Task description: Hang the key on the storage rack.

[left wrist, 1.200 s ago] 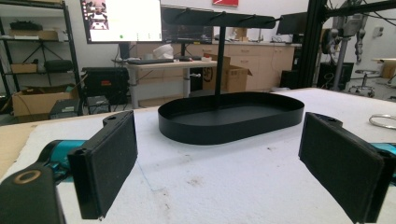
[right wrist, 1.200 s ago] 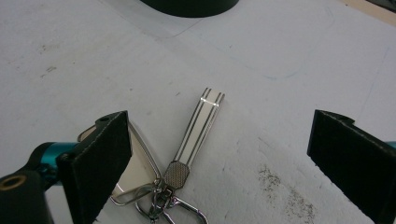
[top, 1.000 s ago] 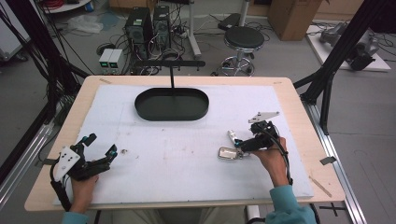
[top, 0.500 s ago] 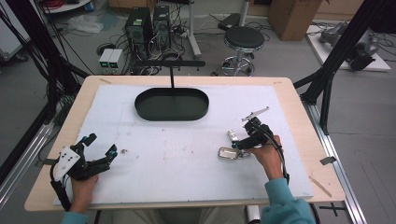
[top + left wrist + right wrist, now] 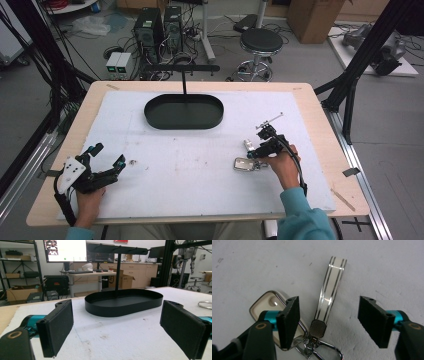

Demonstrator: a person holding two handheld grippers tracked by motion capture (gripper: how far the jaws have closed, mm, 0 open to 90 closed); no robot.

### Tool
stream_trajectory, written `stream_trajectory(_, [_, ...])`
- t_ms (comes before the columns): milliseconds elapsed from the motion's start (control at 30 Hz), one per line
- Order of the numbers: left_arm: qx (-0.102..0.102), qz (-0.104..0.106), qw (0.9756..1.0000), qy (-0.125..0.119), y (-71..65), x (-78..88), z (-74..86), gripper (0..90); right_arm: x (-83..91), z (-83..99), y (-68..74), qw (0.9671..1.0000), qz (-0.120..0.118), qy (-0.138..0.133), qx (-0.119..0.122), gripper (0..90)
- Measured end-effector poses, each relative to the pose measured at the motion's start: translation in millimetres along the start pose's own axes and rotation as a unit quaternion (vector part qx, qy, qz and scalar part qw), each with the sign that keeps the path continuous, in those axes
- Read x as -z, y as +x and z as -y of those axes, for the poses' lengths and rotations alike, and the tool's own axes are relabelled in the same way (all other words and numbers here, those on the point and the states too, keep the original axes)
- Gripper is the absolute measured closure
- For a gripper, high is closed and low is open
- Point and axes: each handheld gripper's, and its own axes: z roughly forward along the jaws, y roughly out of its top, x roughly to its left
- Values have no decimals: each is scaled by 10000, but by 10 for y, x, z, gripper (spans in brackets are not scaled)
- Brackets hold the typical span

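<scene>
Near the worktop's (image 5: 320,150) right edge lies the key fob (image 5: 272,302) with its strap (image 5: 331,287), small, light, glossy and floppy; the right tool (image 5: 329,320), half-open and just closing, straddles the strap, best pinched near its metal clasp (image 5: 318,328).

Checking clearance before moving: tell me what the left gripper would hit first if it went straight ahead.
Probably the black oval tray: it lies dead ahead of the open left gripper, between the fingers, across bare white mat. Depth is uncertain.
</scene>
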Motion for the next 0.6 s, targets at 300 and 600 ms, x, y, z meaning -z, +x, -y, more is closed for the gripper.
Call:
stream_trajectory(300, [7, -1, 10000, 0, -1, -2, 0, 120, -46, -66, 43, 9992, 77, 359, -154, 466])
stream_trajectory(600, [18, -13, 10000, 0, 1, -2, 0, 120, -67, -130, 97, 9977, 211, 602, -212, 542])
